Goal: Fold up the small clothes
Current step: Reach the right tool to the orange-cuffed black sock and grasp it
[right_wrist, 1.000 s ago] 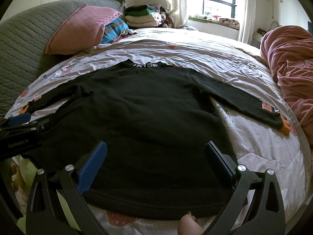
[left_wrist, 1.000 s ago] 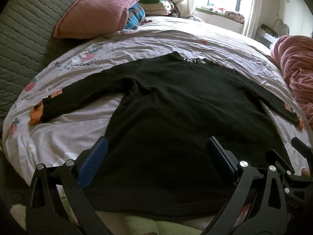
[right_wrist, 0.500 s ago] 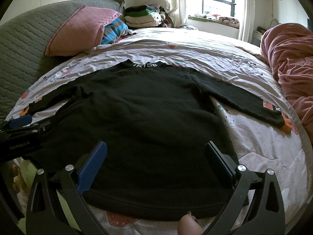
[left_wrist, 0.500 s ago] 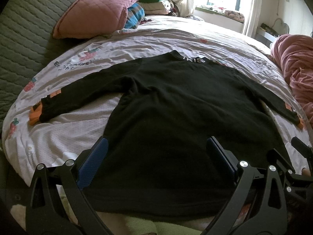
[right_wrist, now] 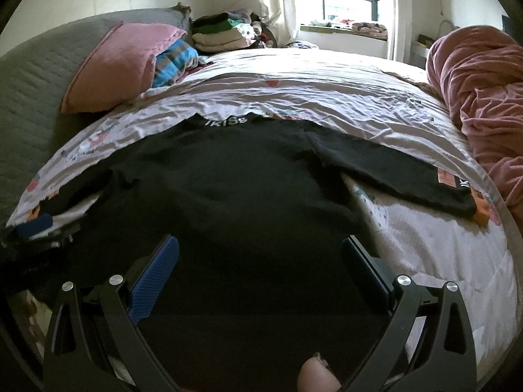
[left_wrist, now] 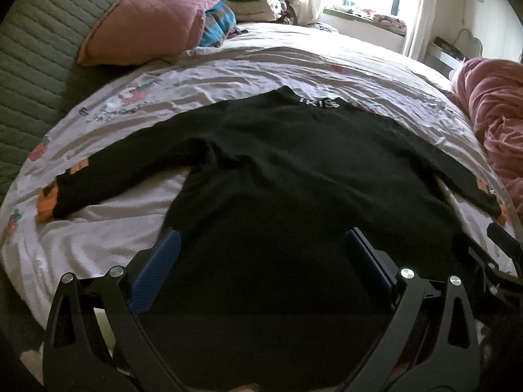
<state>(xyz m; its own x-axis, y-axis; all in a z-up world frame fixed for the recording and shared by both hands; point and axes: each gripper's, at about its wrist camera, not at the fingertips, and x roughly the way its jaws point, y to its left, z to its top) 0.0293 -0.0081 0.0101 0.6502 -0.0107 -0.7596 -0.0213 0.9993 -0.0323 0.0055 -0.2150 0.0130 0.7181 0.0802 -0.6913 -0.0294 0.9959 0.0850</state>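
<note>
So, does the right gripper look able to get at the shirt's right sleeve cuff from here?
Probably yes. The right gripper hangs open over the hem of the black shirt, and the right sleeve cuff lies flat on the bedsheet to its right, with nothing lying between them.

The shirt (left_wrist: 278, 170) lies flat on the bed (left_wrist: 294, 62), collar at 12 o'clock, sleeves toward 9 and 3. A pillow (left_wrist: 147, 23) sits at 10 o'clock, folded clothes (left_wrist: 251, 3) behind it; seemingly a bundled quilt (left_wrist: 493, 114) at 2 o'clock.
</note>
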